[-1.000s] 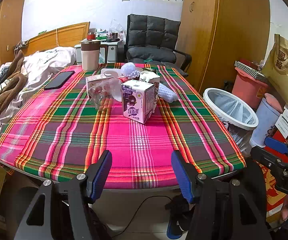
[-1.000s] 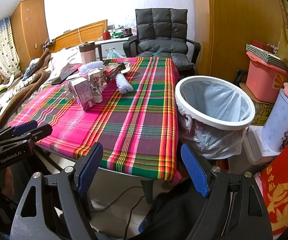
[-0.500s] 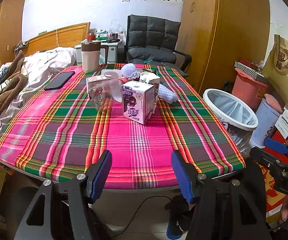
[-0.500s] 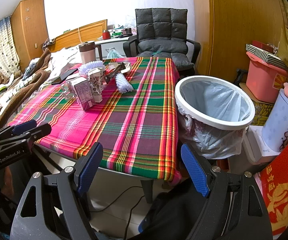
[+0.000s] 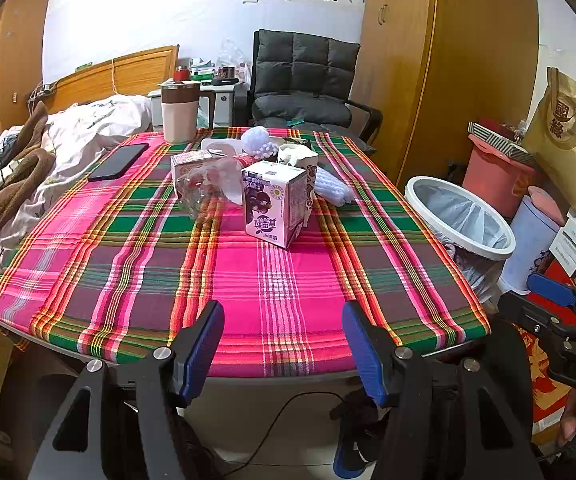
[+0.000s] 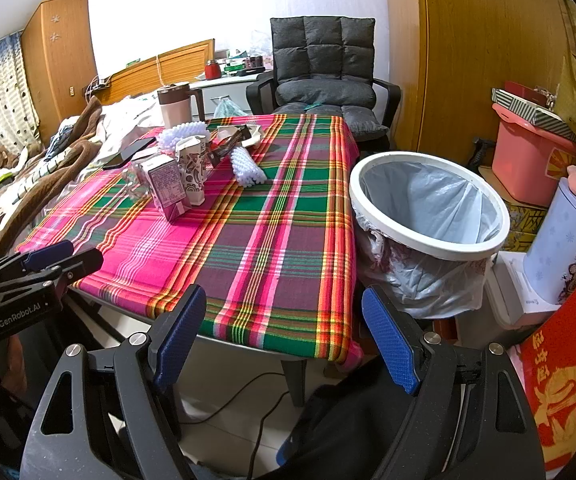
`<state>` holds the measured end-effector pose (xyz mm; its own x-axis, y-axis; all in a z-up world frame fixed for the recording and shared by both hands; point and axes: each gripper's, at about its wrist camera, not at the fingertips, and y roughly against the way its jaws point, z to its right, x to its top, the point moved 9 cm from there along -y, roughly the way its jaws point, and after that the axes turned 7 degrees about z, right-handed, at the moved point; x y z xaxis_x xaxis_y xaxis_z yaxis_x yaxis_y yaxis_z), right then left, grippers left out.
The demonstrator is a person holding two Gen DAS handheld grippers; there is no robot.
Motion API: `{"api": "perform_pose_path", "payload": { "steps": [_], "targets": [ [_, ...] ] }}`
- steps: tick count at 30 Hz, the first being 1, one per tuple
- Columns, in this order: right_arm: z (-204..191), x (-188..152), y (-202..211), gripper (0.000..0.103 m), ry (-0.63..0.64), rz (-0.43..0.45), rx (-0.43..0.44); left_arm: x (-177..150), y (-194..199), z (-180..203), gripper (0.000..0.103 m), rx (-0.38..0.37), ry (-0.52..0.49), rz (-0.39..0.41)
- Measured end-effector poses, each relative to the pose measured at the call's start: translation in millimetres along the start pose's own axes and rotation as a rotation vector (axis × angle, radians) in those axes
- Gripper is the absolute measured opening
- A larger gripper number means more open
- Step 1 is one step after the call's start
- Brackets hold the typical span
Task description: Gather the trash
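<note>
Stripes of pink, green and red cover the table [image 5: 280,280] in front of you, on a checked cloth that hangs over its edges. Your left gripper [image 5: 284,344] sits low at the near edge with its blue fingers wide apart and nothing between them. Your right gripper [image 6: 284,340] is the same, spread wide and empty, by the table's near corner.

The trash sits in a bunch at the far middle of the table. A purple milk carton [image 5: 274,204] stands in front. Just behind it is a patterned paper cup [image 6: 194,170]. A crumpled clear plastic piece [image 5: 204,186] lies to its left, and white foam netting [image 6: 248,166] lies to its right. A black phone [image 5: 119,161] and a tall mug [image 5: 179,112] rest farther back.

The white bin [image 6: 427,208] with a bag in it stands on the floor, just beside the table's right side. A grey chair [image 6: 323,76], a bed [image 5: 68,136] and a wooden wardrobe [image 5: 447,60] fill the room behind.

The small things behind the carton hide each other, so you cannot tell them all apart. The bottom of the bin is out of sight.
</note>
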<state>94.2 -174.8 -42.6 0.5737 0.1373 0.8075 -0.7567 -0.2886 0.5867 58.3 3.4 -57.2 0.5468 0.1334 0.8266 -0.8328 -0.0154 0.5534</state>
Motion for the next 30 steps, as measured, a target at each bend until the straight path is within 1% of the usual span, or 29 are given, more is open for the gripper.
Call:
{"api": "perform_pose_path", "payload": {
  "steps": [10, 15, 21, 30],
  "targets": [
    [0, 0, 0, 0.081, 0.001, 0.0, 0.001, 0, -1, 1, 0.061, -0.005, -0.001, -0.004],
    [1, 0, -7, 0.081, -0.007, -0.009, 0.019, 1, -7, 1, 0.061, -0.014, 0.001, -0.012],
    [-1, 9, -19, 0.081, 0.0, -0.008, 0.05, 7, -28, -3, 0.061, -0.02, -0.001, -0.046],
    [-11, 24, -40, 0.081, 0.038, -0.014, 0.101, 30, -61, -6, 0.062, -0.033, -0.012, -0.034]
  ]
}}
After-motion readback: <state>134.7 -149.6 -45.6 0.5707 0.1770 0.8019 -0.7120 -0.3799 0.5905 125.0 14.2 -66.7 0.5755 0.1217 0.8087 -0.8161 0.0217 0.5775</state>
